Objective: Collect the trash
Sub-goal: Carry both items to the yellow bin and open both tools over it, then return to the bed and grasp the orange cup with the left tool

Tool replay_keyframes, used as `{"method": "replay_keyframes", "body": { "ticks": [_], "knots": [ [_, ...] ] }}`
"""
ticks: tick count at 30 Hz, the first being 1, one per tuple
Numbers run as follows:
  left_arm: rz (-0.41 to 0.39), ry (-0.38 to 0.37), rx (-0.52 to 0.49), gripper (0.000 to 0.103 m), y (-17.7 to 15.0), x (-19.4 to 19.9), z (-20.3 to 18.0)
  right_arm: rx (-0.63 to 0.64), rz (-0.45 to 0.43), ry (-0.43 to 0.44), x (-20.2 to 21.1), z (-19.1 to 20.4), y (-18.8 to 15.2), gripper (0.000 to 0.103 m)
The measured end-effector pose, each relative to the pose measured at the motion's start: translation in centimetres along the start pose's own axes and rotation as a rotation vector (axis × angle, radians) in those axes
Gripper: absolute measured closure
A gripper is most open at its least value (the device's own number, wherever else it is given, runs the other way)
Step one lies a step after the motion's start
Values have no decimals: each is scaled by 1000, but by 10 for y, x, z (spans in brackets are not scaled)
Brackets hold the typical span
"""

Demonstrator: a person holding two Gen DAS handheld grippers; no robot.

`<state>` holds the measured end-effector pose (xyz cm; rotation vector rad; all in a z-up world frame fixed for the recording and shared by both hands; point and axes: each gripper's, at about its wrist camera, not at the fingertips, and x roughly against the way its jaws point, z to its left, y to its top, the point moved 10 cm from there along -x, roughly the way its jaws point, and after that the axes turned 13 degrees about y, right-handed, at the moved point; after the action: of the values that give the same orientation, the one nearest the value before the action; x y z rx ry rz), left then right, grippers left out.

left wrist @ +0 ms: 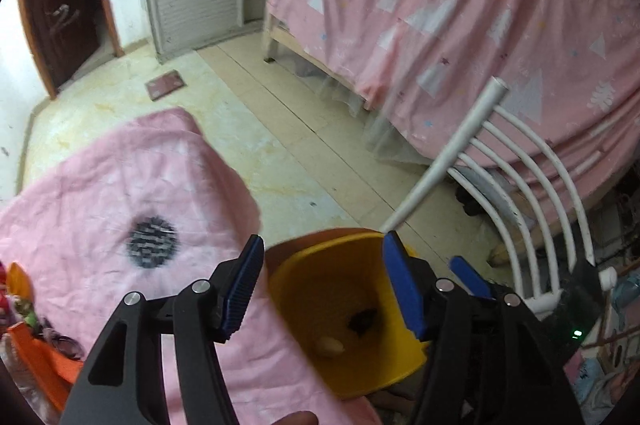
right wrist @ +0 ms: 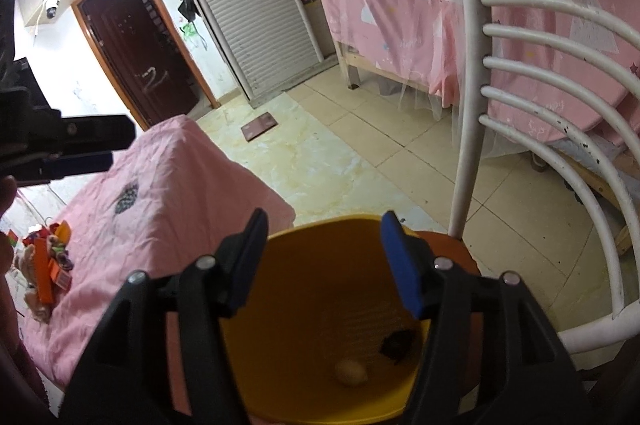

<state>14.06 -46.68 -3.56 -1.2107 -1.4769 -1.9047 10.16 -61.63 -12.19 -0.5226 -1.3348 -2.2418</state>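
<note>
Partly done: yellow bin (right wrist: 320, 365) holds two scraps; wrappers (right wrist: 48, 265) remain on desk (right wrist: 160, 201); left gripper (left wrist: 324, 281) and right gripper (right wrist: 324, 261) both released, empty

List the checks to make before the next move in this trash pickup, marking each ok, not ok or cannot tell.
1. Left gripper open and empty: ok.
2. Right gripper open and empty: ok.
3. Yellow bin has room, with only a pale lump and a dark scrap inside: ok.
4. All trash collected: not ok. Orange wrappers lie on the pink cloth.
5. Bin sits steady on the chair: cannot tell, its base is hidden.
</note>
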Motion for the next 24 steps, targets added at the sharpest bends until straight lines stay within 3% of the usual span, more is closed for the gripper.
{"method": "replay_keyframes", "body": {
  "ticks": [8,14,24],
  "knots": [
    [-26,45,110,48,4,22,71,121,-18,64,1,64,9,46],
    [-57,65,163,48,-8,48,137,231,-31,142,7,130,6,35],
    [-129,189,262,48,-34,93,271,325,40,258,-23,223,-18,35]
  ]
}}
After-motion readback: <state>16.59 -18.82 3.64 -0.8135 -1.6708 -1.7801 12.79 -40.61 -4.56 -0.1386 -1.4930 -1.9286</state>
